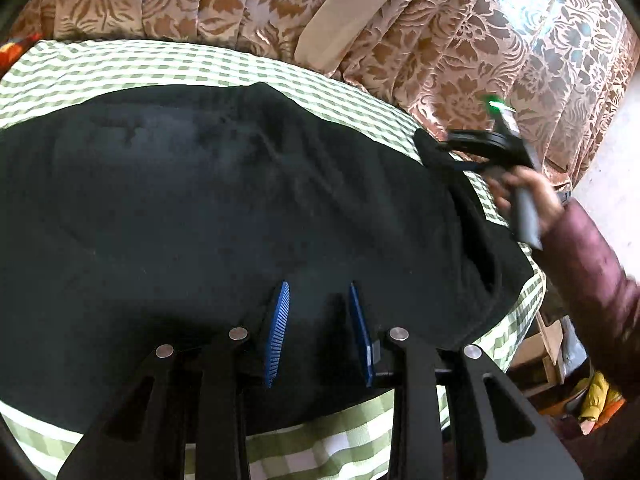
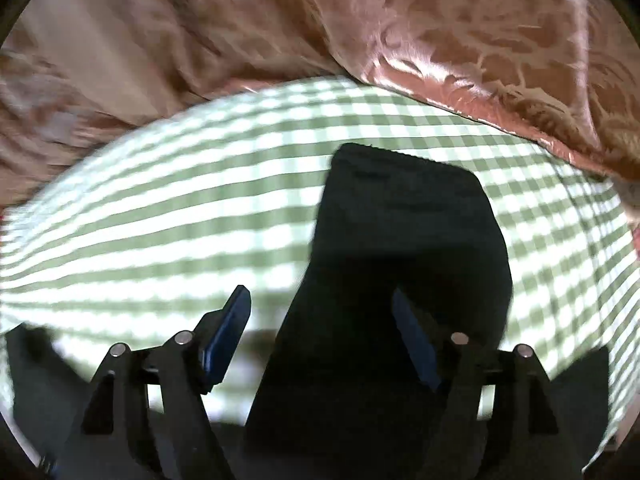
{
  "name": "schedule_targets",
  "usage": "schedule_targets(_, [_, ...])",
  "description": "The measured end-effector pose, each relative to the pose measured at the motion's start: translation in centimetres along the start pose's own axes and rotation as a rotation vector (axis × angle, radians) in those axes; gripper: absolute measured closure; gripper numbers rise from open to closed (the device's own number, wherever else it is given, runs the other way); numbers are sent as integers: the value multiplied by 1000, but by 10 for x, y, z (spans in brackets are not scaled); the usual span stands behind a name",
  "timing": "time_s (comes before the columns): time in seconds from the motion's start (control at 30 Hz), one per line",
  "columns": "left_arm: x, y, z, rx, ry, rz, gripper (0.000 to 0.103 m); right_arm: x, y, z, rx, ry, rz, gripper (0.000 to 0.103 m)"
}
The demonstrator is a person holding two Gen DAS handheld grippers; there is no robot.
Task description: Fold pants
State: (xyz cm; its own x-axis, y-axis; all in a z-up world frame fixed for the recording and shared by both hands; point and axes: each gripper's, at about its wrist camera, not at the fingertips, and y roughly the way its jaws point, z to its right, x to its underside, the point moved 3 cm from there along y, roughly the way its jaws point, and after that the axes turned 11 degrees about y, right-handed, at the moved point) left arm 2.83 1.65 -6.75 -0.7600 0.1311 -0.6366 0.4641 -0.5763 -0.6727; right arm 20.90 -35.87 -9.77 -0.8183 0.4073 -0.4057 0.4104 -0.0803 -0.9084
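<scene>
Black pants (image 1: 240,208) lie spread over a green-and-white checked tablecloth (image 1: 120,68). My left gripper (image 1: 318,288) hovers open just above the near edge of the pants, nothing between its blue pads. My right gripper (image 1: 460,148) shows at the far right end of the pants, held by a hand in a maroon sleeve. In the right wrist view the right gripper (image 2: 320,292) is open wide, and a black pant leg (image 2: 400,240) runs forward between its fingers over the checked cloth (image 2: 160,208). The view is motion-blurred.
Brown floral curtains (image 1: 360,20) hang close behind the table and show in the right wrist view (image 2: 440,32) too. The table's right edge (image 1: 532,304) drops off to cardboard boxes and clutter (image 1: 560,360) on the floor.
</scene>
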Motion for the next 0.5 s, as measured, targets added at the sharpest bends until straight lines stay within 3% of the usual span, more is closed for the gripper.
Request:
schedule_targets(0.07, [1, -1, 3, 11, 18, -3, 74, -4, 26, -3, 96, -37, -40, 32])
schedule_targets(0.1, [0, -2, 6, 23, 28, -2, 74, -4, 32, -5, 104, -61, -45, 34])
schedule_targets(0.13, [-1, -4, 10, 43, 44, -1, 74, -2, 31, -7, 102, -90, -24, 48])
schedule_targets(0.17, [-3, -4, 16, 64, 63, -1, 69, -1, 27, -8, 94, -108, -16, 83])
schedule_targets(0.2, [-4, -3, 25, 103, 92, 2, 62, -1, 24, -6, 98, -115, -8, 94])
schedule_targets(0.27, [-6, 1, 48, 172, 166, -5, 60, -1, 9, 5, 46, -90, 9, 95])
schedule_targets(0.37, [-7, 13, 88, 213, 315, -32, 52, 3, -25, 34, -58, -24, 61, 95])
schedule_targets(0.5, [2, 37, 136, 267, 485, -95, 51, 13, -85, 89, -243, 112, 139, 95])
